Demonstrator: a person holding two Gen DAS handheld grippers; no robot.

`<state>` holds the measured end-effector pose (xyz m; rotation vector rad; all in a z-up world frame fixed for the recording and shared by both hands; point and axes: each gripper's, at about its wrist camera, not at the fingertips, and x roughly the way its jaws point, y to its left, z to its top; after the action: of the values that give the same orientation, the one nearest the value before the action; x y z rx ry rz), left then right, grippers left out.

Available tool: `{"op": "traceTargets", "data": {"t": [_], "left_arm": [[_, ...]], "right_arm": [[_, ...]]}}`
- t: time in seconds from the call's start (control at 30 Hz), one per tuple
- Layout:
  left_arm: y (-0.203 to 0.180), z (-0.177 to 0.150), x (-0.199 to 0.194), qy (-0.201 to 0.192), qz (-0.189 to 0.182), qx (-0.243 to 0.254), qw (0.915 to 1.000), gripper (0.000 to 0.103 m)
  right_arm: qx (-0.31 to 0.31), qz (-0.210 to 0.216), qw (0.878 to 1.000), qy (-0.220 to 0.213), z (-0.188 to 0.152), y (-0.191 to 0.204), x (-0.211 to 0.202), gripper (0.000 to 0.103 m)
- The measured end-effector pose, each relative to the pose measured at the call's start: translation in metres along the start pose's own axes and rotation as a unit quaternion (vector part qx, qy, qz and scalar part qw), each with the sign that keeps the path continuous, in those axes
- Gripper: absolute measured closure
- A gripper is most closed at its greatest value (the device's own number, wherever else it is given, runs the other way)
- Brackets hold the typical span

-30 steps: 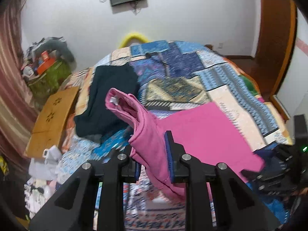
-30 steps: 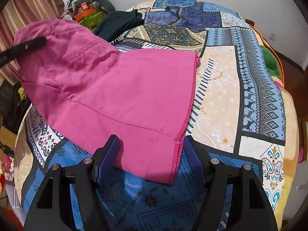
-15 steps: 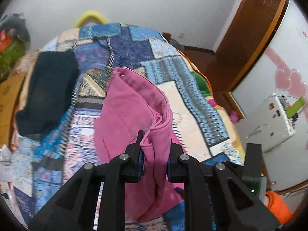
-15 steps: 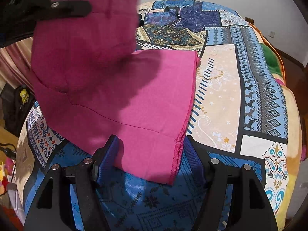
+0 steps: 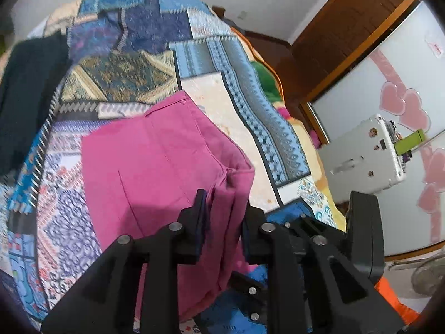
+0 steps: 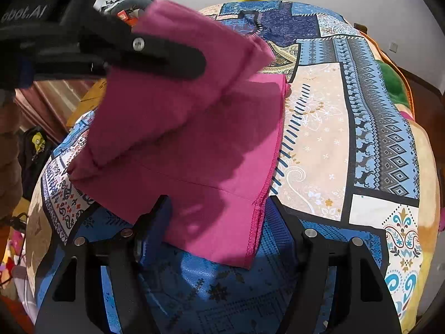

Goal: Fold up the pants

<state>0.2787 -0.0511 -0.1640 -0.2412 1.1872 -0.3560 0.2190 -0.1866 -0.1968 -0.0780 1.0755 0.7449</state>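
Note:
The pink pants [image 6: 200,150] lie on a patchwork bedspread [image 6: 319,139]. My left gripper [image 5: 224,211] is shut on the waistband end of the pants [image 5: 167,161] and holds it lifted over the leg part. In the right wrist view the left gripper [image 6: 155,53] carries that fold above the flat legs. My right gripper [image 6: 217,217] is open, its fingers either side of the hem corner of the pants, low over the bedspread.
A dark garment [image 5: 30,83] lies on the far left of the bed. A green item [image 6: 395,80] sits at the bed's right edge. A white device [image 5: 364,153] and a wooden door [image 5: 347,27] are to the right. Clutter stands at the left [image 6: 36,150].
My left gripper has carried the waistband end rightward and down over the legs, making a fold. My right gripper has stayed open at the hem.

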Motion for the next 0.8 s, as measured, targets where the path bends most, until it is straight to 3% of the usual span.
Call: {"op": "traceTargets", "data": {"t": [0.2, 0.37, 0.57, 0.8], "left_arm": [[0.003, -0.007, -0.005, 0.008, -0.019, 0.005, 0.9998, 0.054], [0.01, -0.001, -0.024, -0.027, 0.037, 0.028, 0.9985, 0.049], [0.029, 0.016, -0.046, -0.086, 0.131, 0.055, 0.9862, 0.033], [0.069, 0.048, -0.032, -0.091, 0.21, 0.069, 0.971, 0.025]], "right_arm": [[0.002, 0.002, 1.0, -0.001, -0.001, 0.0, 0.0, 0.037], [0.003, 0.002, 1.0, -0.001, -0.001, 0.001, 0.001, 0.037], [0.001, 0.002, 1.0, -0.001, -0.001, 0.003, -0.005, 0.037], [-0.002, -0.012, 1.0, -0.024, -0.005, 0.005, -0.027, 0.037]]}}
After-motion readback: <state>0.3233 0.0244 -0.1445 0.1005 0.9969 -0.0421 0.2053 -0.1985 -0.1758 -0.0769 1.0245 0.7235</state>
